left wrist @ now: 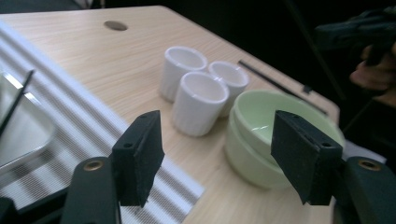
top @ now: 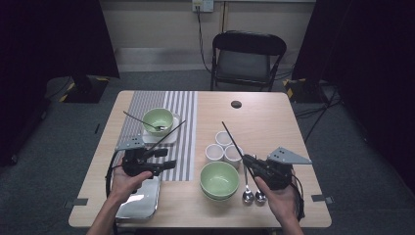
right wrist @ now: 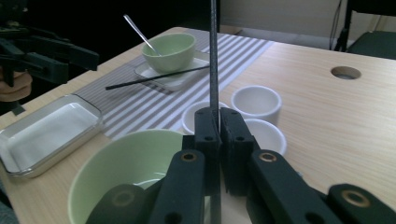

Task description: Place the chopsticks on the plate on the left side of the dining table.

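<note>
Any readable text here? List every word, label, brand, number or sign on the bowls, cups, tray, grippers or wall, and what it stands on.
None can be read.
The green bowls, white cups, metal tray and striped mat carry no print.
The wall socket plate may bear marks, too small to tell.
The yellow-and-black tape on the floor is stripes, no lettering.

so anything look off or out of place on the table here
One thing: a black chopstick lies slanted across the small white dish under the far green bowl, one end poking out over the striped mat. Its mate is clamped upright in the right gripper. Nothing looks spilled or broken.
</note>
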The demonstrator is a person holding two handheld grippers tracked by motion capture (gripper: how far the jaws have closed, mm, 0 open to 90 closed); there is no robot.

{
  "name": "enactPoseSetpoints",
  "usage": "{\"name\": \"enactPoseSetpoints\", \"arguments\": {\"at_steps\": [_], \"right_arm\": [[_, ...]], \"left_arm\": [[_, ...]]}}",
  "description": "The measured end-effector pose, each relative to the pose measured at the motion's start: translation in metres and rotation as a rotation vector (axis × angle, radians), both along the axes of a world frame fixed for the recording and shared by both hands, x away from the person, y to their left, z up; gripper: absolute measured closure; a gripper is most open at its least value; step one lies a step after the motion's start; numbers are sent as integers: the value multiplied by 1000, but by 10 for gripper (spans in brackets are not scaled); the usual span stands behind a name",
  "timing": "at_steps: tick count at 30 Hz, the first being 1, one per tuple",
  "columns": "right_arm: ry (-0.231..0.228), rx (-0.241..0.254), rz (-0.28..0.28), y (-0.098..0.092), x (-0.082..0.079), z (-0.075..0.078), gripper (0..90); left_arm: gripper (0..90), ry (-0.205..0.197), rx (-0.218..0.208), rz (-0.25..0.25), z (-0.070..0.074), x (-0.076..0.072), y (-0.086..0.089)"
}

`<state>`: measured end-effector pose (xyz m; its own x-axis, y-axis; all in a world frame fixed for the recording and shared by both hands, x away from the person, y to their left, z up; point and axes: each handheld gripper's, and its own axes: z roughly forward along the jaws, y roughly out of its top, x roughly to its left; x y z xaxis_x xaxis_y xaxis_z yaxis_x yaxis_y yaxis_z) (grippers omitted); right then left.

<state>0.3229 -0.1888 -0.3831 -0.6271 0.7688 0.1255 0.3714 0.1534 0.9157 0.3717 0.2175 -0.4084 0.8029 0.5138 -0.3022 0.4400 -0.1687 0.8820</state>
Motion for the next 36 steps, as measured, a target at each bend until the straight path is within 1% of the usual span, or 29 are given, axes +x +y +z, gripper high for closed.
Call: {"name": "enactPoseSetpoints", "arguments": {"at_steps": [3,5,8,12,14,16,18,20,22,23,24,25,26,28,31,33,35,36], "right_arm": [[-17,6,28,9,-2,4,867],[-22,15,47,15,-2,7,867],[-31,31,71,23,-2,12,867],[-36,27,103,37,0,14,867],[-43,22,120,44,1,14,868],[-43,18,143,51,4,14,867],[-43,30,163,58,7,16,867],[-44,39,177,64,9,18,868],[-52,42,191,69,11,20,867],[-55,44,195,71,11,21,868],[-59,47,198,72,11,21,868],[-59,54,203,73,11,21,867],[-55,61,207,74,11,21,868],[-51,71,210,74,10,20,868],[-46,74,217,75,9,19,867],[-45,79,220,76,8,19,867],[-46,79,223,77,7,19,868],[-47,81,224,77,7,19,867]], "left_arm": [[339,-1,-10,-16,3,-1,-4],[340,-8,-15,-17,6,-2,-6],[339,-12,-34,-17,9,-2,-8],[348,-14,-29,-36,15,0,-13],[368,-26,-34,-39,17,1,-16],[376,-28,-42,-52,19,3,-20],[377,-29,-38,-54,21,5,-24],[381,-34,-53,-61,24,5,-28],[397,-48,-46,-65,28,5,-32],[416,-54,-48,-66,29,6,-34],[429,-57,-40,-61,31,6,-35],[432,-59,-46,-60,33,6,-36],[441,-61,-61,-65,34,6,-38],[437,-66,-74,-67,36,5,-41],[436,-69,-76,-80,39,5,-46],[444,-68,-94,-82,39,4,-49],[485,-72,-114,-91,41,5,-50],[491,-71,-125,-92,42,5,-51]]}}
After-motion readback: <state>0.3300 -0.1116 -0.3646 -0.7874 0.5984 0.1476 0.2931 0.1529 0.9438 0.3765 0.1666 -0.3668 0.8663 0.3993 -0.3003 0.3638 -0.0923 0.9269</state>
